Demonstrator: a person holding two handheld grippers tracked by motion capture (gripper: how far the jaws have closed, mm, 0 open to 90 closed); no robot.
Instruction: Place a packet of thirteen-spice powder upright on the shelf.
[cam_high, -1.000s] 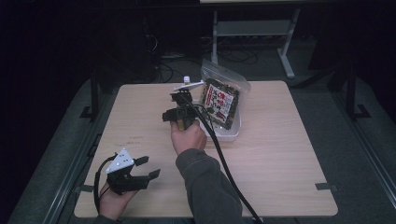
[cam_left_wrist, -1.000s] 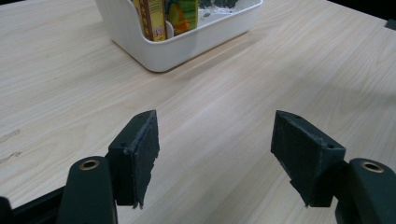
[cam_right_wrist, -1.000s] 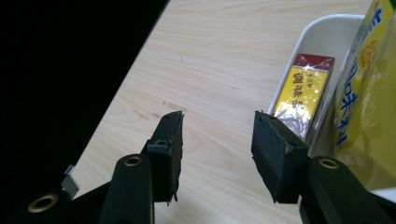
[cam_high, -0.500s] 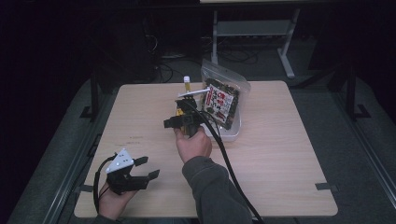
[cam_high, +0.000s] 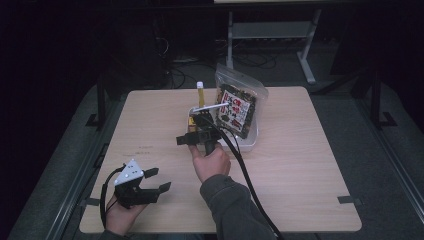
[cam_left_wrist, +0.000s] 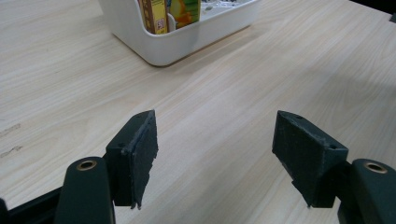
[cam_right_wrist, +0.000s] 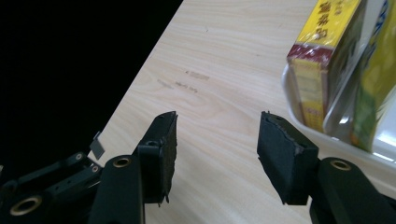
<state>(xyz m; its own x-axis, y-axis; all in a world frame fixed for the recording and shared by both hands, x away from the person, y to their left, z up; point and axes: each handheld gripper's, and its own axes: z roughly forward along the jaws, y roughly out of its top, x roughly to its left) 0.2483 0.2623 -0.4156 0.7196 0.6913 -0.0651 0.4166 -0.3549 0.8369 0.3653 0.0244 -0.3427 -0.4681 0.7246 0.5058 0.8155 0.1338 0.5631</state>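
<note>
A: In the white bin toward the far middle of the worktop, the yellow carton stands upright against the near wall, just beside the right gripper. How would it handle?

B: Light and stiff, I'd judge: thin card under a glossy wrap, so a bit slippery and easy to dent. Take it across the two broad faces, up near the top where it clears the rim.

A: And the right gripper's jaws?

B: Apart, with only bare worktop between them; they have just been opening. The left gripper, near the worktop's front left corner, also has its jaws wide and holds nothing.

A: Any writing?

B: Dark characters on the carton's yellow top, too blurred to read, and a small code square low on its side in the left gripper view. The clear zip bag leaning in the bin has red and black print I can't make out.
</note>
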